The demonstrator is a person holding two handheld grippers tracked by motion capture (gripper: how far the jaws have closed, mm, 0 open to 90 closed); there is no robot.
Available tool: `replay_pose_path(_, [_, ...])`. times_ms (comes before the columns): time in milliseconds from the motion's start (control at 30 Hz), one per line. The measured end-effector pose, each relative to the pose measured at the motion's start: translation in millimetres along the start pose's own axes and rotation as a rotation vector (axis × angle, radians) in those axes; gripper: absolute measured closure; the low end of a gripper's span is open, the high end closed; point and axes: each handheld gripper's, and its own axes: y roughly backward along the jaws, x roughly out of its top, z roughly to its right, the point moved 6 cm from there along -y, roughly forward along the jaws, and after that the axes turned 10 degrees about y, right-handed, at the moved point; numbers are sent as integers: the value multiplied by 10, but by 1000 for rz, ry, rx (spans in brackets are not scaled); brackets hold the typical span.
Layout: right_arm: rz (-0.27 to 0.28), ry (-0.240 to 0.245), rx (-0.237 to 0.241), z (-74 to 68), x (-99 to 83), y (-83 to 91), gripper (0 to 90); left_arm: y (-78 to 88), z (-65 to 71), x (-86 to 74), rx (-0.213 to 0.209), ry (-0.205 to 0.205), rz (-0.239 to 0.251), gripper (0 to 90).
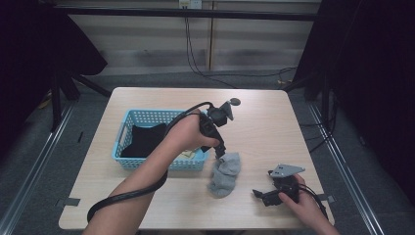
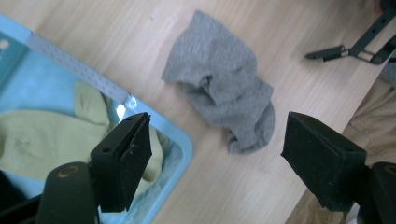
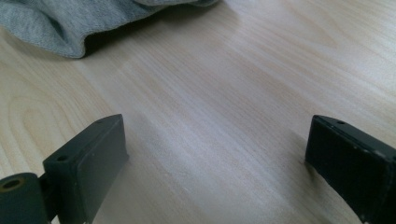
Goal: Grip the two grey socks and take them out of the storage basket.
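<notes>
The surface (image 1: pixel 264 122) carries a blue basket (image 1: pixel 128 117) toward its left edge, already holding dark and pale green items. The grey sock (image 1: pixel 225 174) lies crumpled beside the basket's right corner, near the front edge. The left tongs (image 1: pixel 221 152) hover wide open above the sock, positioned to grasp. The right tongs (image 1: pixel 261 195) rest wide and empty, clear of the work.

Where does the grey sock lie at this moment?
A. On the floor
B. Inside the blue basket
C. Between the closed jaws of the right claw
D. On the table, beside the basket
D: the grey sock lies crumpled on the bare wood of the table, just outside the blue basket, and no claw holds it.
</notes>
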Motion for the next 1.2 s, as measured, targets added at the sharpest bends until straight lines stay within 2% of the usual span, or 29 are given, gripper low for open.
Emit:
replay_pose_path(300, [0,0,0,-1,-1,0,47,-65,2,-314,-10,25,-20,201])
replay_pose_path(333, [1,1,0,0,0,-1,47,-92,-3,-385,-20,25,-12,193])
replay_pose_path(667, [0,2,2,-1,-2,-2,47,-220,-12,-701,-56,30,30,192])
replay_pose_path(867, [-2,0,1,-3,-3,0,47,-333,-38,-912,-60,41,49,194])
replay_pose_path(1033, [0,2,1,-1,-2,-1,47,-389,-51,-1016,-66,40,61,199])
replay_pose_path(1200, [-2,2,2,-1,-3,0,47,-497,-78,-1132,-68,38,96,204])
